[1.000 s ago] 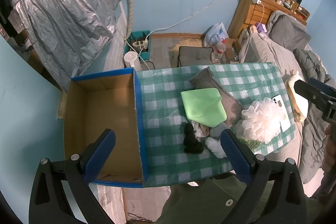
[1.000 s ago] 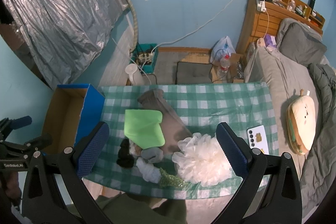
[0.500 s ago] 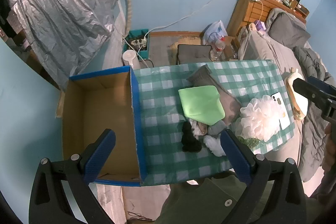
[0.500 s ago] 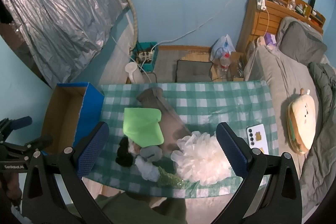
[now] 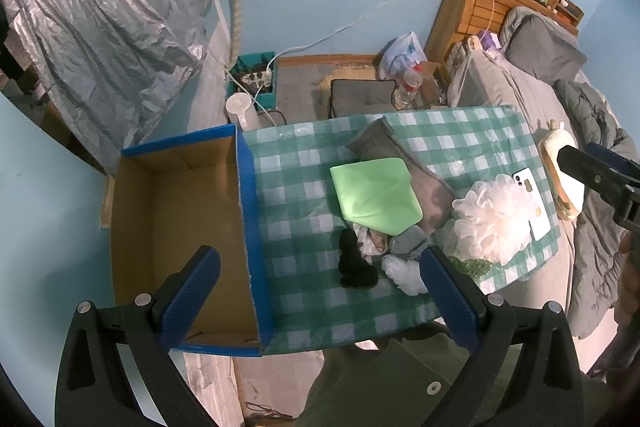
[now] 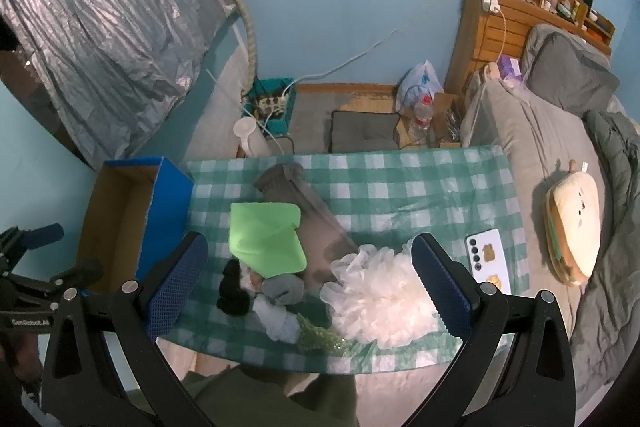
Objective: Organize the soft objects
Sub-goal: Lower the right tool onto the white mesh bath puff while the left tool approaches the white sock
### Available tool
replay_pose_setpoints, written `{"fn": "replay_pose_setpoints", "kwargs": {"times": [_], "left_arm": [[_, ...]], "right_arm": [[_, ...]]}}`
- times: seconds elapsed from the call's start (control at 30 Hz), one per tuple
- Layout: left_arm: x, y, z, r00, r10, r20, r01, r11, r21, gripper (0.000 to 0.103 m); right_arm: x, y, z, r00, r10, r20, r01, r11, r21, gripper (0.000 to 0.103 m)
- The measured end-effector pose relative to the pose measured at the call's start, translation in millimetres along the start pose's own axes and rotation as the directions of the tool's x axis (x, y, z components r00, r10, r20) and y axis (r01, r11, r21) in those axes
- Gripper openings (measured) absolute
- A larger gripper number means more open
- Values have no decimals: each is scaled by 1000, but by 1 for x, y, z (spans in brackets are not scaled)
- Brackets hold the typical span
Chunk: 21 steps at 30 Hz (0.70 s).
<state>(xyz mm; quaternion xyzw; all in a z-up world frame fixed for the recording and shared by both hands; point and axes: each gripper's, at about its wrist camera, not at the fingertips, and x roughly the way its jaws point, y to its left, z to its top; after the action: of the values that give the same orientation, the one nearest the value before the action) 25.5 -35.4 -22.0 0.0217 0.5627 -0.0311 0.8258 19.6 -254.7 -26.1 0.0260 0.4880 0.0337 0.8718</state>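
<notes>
Both grippers hang high above the bench (image 5: 460, 131), which wears a green-and-white checked cloth. The left gripper (image 5: 320, 287) has its jaws wide apart and holds nothing; the right gripper (image 6: 306, 281) is likewise spread and bare. The soft things lie in a heap toward the near edge of the bench: a folded green cloth (image 5: 376, 195) rests on a long grey-brown cloth (image 6: 308, 203), with a black sock (image 5: 354, 265), a grey sock (image 6: 284, 289) and a crumpled white piece (image 6: 278, 321) just below it. A white mesh bath puff (image 6: 380, 297) sits beside them, touching a small green scrubby tuft (image 6: 320, 337). A white phone (image 6: 488, 261) lies near the puff, toward the bed side. An open cardboard box (image 5: 176, 227) with blue outer walls butts against the bench's left edge. To the right is a grey bed (image 6: 536, 155) carrying a sandwich-shaped plush (image 6: 574, 227); behind are a blue wall, a wooden headboard shelf (image 6: 520, 11) and a silver foil sheet (image 5: 100, 35).
</notes>
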Motion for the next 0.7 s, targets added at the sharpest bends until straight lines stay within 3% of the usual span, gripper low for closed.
{"fn": "replay_pose_setpoints", "kwargs": {"times": [0.7], "left_arm": [[38,-12,9,999,-8,-47,11,998,69,101]], "right_arm": [[18,-49,-8,996,-41,-75,51,990,134,101]]}}
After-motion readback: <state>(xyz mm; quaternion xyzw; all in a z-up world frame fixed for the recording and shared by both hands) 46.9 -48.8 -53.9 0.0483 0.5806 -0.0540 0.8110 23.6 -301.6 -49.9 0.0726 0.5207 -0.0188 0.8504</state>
